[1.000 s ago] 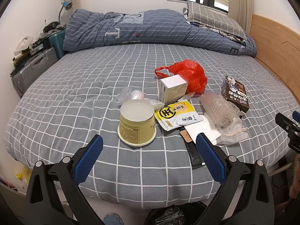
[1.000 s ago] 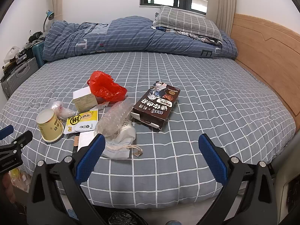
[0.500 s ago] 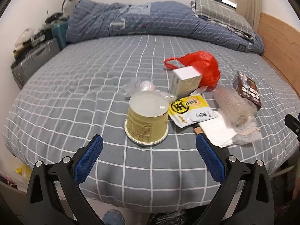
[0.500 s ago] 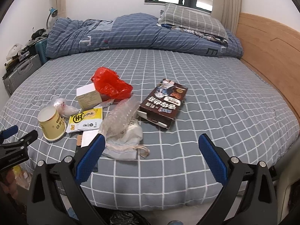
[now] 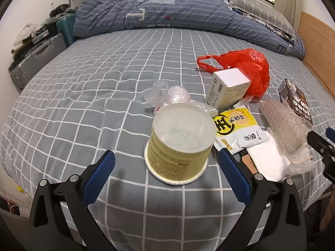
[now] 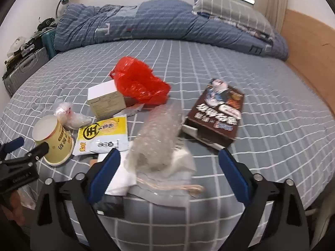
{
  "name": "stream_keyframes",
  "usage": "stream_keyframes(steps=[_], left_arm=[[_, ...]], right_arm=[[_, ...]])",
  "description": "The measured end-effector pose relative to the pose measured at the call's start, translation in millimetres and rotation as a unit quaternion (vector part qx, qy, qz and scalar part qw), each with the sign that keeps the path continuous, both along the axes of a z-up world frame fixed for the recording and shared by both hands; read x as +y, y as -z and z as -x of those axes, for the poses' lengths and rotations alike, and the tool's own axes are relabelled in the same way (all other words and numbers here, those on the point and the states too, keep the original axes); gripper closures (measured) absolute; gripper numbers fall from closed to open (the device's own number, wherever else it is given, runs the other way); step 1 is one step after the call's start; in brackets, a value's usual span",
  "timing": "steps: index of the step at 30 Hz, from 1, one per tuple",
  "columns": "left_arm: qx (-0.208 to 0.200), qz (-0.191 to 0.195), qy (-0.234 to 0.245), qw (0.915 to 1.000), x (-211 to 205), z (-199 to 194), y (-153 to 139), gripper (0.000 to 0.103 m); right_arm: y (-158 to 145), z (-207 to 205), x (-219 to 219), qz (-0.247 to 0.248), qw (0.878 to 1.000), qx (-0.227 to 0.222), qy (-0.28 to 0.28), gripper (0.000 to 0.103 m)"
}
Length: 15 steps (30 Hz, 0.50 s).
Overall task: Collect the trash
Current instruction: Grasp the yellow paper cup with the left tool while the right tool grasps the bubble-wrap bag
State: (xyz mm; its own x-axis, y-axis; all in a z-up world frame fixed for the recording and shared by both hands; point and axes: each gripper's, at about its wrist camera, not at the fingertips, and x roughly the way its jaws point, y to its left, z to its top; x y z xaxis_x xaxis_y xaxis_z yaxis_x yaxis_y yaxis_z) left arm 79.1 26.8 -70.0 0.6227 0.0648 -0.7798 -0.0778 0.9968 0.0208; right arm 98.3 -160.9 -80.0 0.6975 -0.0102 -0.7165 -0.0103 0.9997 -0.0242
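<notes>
An upturned yellow paper cup stands on the grey checked bed, between the wide-apart fingers of my left gripper, which touch nothing. To its right lie a yellow snack packet, a white box, a red plastic bag and a brown carton. My right gripper straddles a bubble-wrap roll lying on crumpled white plastic. Its jaws are closing, and the pads stand clear of the roll. The cup and brown carton flank it.
A blue quilt and a checked pillow are heaped at the far side. A wooden headboard runs along the right, and a grey suitcase stands at the left. Crumpled clear plastic lies behind the cup. The bed's edge is just under both grippers.
Both grippers have moved forward and down toward the trash. The cup now sits between the left fingers, the bubble wrap between the right fingers, which have narrowed slightly.
</notes>
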Motion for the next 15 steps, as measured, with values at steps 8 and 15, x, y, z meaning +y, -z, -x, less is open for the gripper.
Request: stream_keyframes(steps=[8,15], left_arm=[[0.014,0.007,0.017,0.9997,-2.0,-22.6,12.9,0.013],[0.030,0.038,0.026,0.9985,-3.6,-40.1,23.4,0.027]], right_arm=[[19.1,-31.6,4.3,0.006,1.000,0.023,0.008,0.028],[32.3,-47.5,5.2,-0.019,0.999,0.047,-0.009,0.060]])
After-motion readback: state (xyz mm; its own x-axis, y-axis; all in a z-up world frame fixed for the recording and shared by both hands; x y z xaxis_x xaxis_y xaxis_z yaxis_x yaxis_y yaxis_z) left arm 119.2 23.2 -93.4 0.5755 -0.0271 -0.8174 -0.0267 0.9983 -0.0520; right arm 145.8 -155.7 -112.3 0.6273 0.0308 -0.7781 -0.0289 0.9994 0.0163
